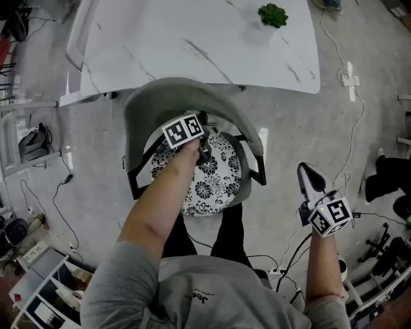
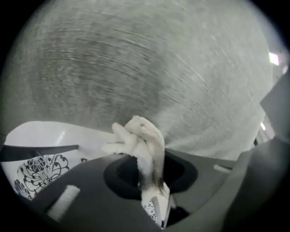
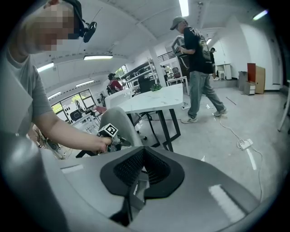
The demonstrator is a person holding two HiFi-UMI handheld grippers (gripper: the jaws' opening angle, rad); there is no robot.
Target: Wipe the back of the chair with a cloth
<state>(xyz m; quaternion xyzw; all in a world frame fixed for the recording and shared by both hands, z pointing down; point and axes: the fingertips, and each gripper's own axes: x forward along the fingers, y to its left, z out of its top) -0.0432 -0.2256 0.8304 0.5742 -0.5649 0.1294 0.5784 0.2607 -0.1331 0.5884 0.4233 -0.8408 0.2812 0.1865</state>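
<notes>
**Open workshop, grey floor**

A pale grey floor [image 1: 308, 122] lay under a white marbled desk [image 1: 192, 38] that carried a small plant [image 1: 273, 15]. White cables [image 1: 352, 138] and a power strip [image 1: 350, 80] lay on the floor. Strip lights [image 3: 184, 7] lit the white ceiling [image 3: 136, 27]. Windows [image 3: 72, 103] glowed far off. A person [image 3: 197, 68] stood near the desk.

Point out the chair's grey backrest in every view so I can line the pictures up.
Head view: backrest curves across upper centre, below the white table.
Left gripper view: it fills the upper picture, right behind the cloth.
Right gripper view: left of centre, before the table.
Shared landmark: the table, in head and right gripper views only.
</notes>
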